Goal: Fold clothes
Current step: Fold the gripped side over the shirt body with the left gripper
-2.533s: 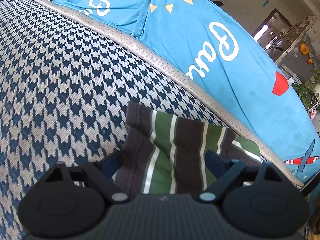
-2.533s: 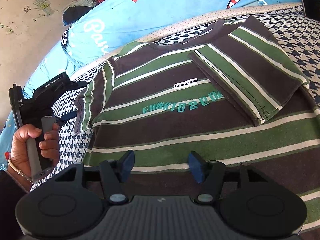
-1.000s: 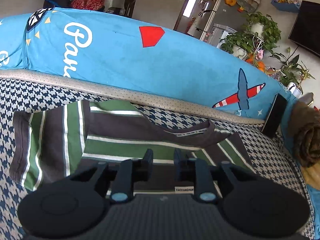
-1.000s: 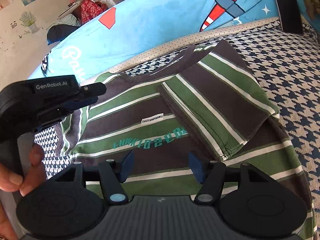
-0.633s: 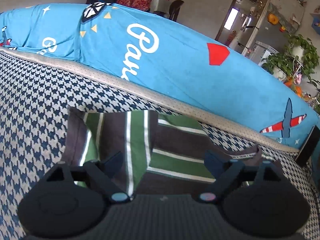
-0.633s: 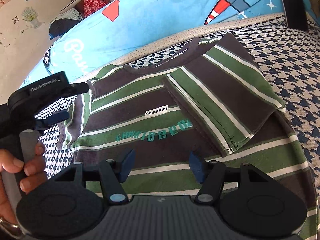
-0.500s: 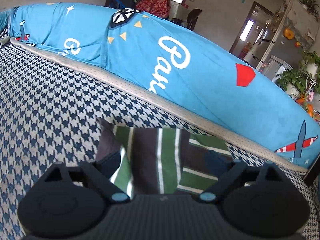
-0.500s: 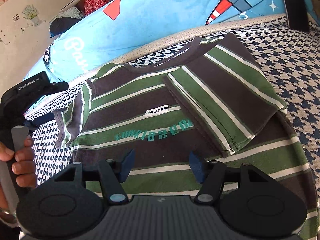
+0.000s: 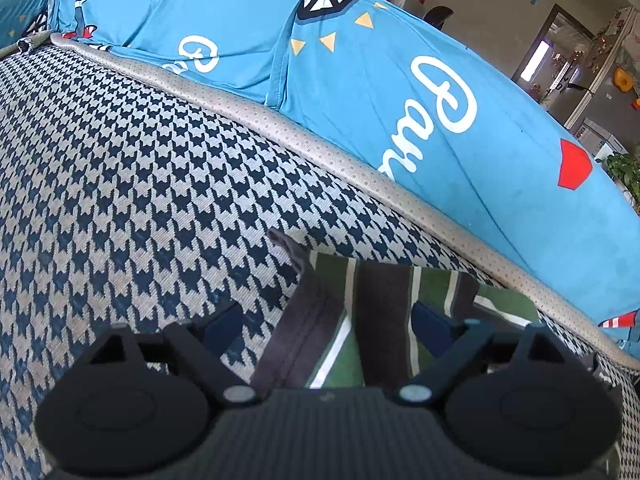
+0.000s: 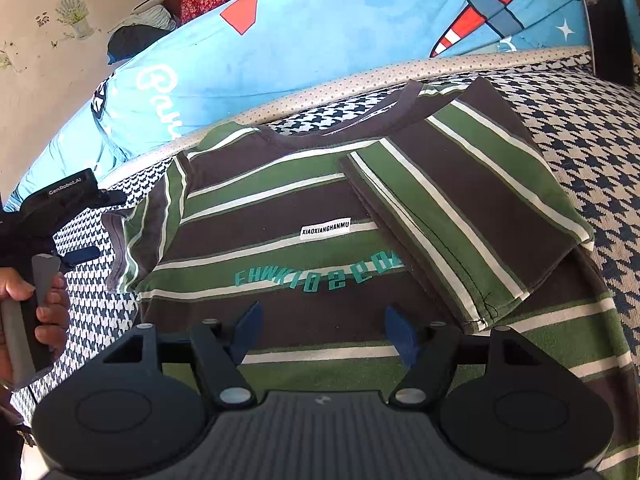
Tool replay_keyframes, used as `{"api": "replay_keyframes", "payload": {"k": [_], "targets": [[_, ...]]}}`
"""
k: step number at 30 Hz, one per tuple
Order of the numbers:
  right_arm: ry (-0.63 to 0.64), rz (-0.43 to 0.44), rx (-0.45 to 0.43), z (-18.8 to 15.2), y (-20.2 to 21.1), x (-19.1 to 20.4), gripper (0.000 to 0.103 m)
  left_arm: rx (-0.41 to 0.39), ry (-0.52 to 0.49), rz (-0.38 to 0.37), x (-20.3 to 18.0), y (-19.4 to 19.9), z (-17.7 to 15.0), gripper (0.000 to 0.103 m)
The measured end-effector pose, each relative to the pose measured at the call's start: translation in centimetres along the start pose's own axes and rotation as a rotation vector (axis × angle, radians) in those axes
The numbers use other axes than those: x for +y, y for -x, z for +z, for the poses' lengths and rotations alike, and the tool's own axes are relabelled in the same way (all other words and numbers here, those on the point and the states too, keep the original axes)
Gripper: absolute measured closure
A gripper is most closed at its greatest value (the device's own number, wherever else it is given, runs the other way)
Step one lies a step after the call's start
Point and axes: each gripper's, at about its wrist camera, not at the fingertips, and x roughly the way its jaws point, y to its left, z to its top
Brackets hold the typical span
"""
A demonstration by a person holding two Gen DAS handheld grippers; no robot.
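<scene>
Right wrist view: the right gripper [image 10: 322, 334] hangs spread and empty just above the striped shirt [image 10: 280, 208], which lies flat on the checked sofa seat [image 10: 592, 120]. One sleeve [image 10: 460, 216] is already folded in. At the far sleeve [image 9: 352, 320] the left gripper [image 9: 324, 328] straddles its edge, released; pinching it and folding inward looks next.

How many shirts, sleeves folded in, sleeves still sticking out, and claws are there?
Striped shirt: 1
Sleeve folded in: 1
Sleeve still spread out: 1
Claws: 2, the left claw and the right claw, both open
Total: 5
</scene>
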Motion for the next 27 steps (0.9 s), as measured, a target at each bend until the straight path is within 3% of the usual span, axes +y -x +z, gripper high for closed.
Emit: {"api": "replay_keyframes", "payload": {"k": [8, 10, 12, 17, 27], "targets": [[0.009, 0.003, -0.001, 0.2, -0.2, 0.0, 0.034, 0.011, -0.014, -0.004, -0.3, -1.4, -0.4, 0.060], [0.007, 0.005, 0.000, 0.2, -0.2, 0.0, 0.034, 0.007, -0.011, -0.008, -0.3, -1.3, -0.5, 0.082], [0.005, 0.006, 0.000, 0.2, -0.2, 0.0, 0.034, 0.004, -0.004, -0.012, -0.4, -1.3, -0.6, 0.091], [0.000, 0.006, -0.002, 0.2, -0.2, -0.1, 0.034, -0.017, -0.031, -0.047, -1.5, -0.6, -0.9, 0.094], [-0.031, 0.004, -0.004, 0.1, 0.4, -0.5, 0.034, -0.057, -0.114, -0.229, -7.2, 3.4, -2.2, 0.095]]}}
